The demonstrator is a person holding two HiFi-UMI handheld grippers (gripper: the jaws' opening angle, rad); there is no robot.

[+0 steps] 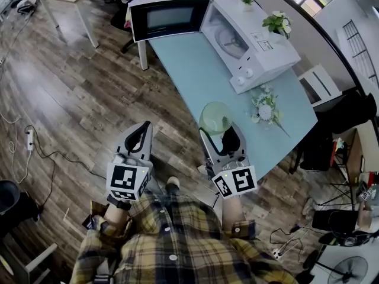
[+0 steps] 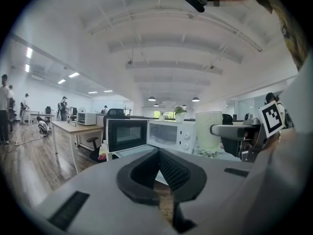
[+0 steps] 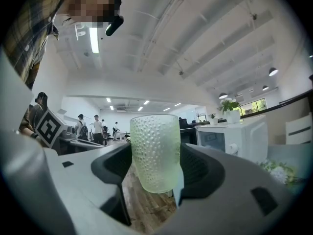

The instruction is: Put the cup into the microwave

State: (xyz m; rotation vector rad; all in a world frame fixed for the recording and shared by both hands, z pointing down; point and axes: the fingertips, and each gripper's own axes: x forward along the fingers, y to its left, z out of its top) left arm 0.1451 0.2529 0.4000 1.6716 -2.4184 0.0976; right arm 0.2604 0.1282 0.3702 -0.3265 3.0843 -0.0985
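Note:
A pale green, dimpled glass cup (image 3: pixel 155 151) stands upright between the pads of my right gripper (image 3: pixel 155 168), which is shut on it. In the head view the cup (image 1: pixel 216 118) and right gripper (image 1: pixel 220 130) hang over the near edge of the light blue table (image 1: pixel 195 70). The white microwave (image 1: pixel 249 40) sits at the table's far end, its black-framed door (image 1: pixel 169 16) swung wide open to the left. My left gripper (image 1: pixel 144 129) is over the wooden floor left of the table, shut and empty. Its jaws meet in the left gripper view (image 2: pixel 159 168), where the cup (image 2: pixel 209 129) shows at the right.
White flowers (image 1: pixel 265 108) lie on the table right of the cup. A potted plant (image 1: pixel 278 23) stands behind the microwave. A white chair (image 1: pixel 320 84) is at the table's right side. A power strip with cable (image 1: pixel 28 138) lies on the floor at left.

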